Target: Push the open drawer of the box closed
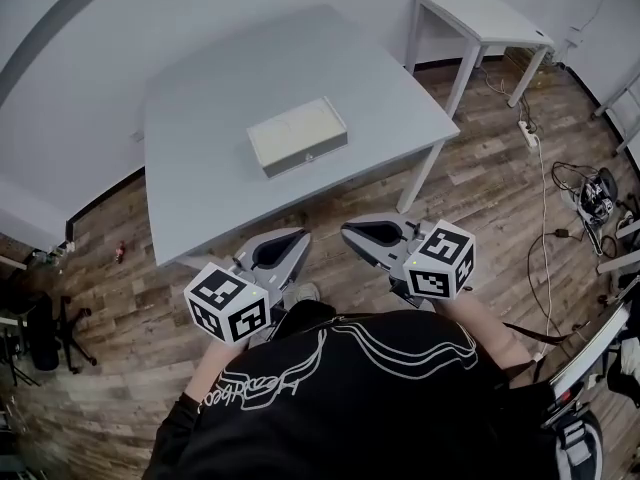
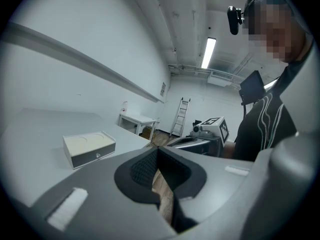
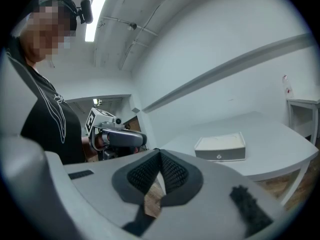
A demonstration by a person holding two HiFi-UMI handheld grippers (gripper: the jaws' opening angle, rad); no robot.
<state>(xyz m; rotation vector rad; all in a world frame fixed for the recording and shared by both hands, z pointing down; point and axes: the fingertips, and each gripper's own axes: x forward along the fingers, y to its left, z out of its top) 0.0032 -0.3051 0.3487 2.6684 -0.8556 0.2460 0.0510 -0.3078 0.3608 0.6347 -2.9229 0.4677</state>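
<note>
A flat white box (image 1: 297, 135) lies near the middle of the grey table (image 1: 210, 78). Its drawer front, with a small knob (image 1: 309, 156), faces me and looks flush with the box. Both grippers hang in front of my chest, off the table's near edge and well short of the box. My left gripper (image 1: 303, 234) is shut with nothing in it, and so is my right gripper (image 1: 346, 230). The left gripper view has the box (image 2: 89, 146) far beyond the closed tips (image 2: 157, 151). From the right gripper (image 3: 160, 153) the box (image 3: 220, 146) is likewise distant.
A second white table (image 1: 490, 18) stands at the back right. Cables and a power strip (image 1: 527, 133) lie on the wooden floor to the right, a chair base (image 1: 50, 333) to the left. A ladder (image 2: 181, 115) leans against the far wall.
</note>
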